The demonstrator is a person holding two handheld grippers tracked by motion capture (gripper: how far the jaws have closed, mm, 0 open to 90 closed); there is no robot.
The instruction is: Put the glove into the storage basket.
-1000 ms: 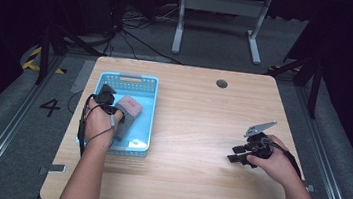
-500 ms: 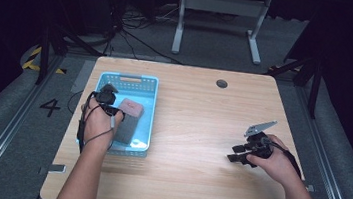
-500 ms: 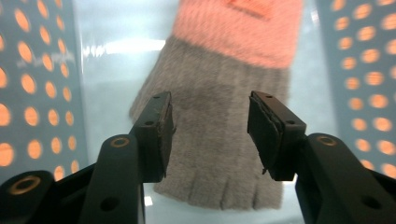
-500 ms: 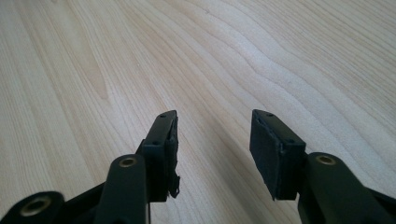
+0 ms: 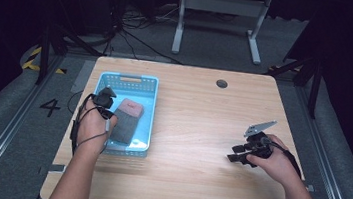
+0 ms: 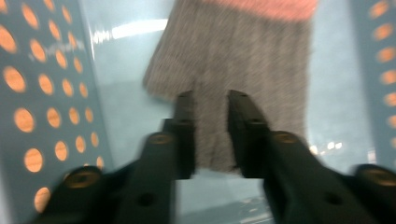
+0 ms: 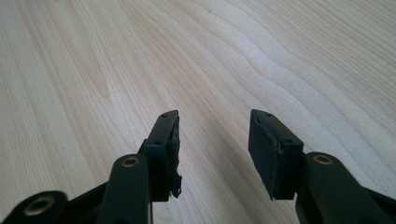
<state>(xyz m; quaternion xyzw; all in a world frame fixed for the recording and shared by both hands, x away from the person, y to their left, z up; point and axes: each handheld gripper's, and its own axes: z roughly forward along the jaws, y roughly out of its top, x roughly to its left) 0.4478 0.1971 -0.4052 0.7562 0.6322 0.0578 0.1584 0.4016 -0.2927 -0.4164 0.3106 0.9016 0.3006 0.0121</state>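
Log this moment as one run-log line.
left gripper: closing on grey sock | sock in blue basket | right gripper: open, over table

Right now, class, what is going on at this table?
A person works with a claw in each hand. The left claw is down in the blue basket, its jaws having just been closing around the end of a grey sock with a pink cuff; the blur hides whether the grip is firm. The right claw rests open over the bare table, holding nothing.

We see a grey knitted sock (image 5: 126,122) with a pink cuff, lying flat and lengthwise in our blue perforated basket (image 5: 129,79), cuff toward the far end, its grey end between our left gripper's (image 6: 211,100) nearly closed jaws
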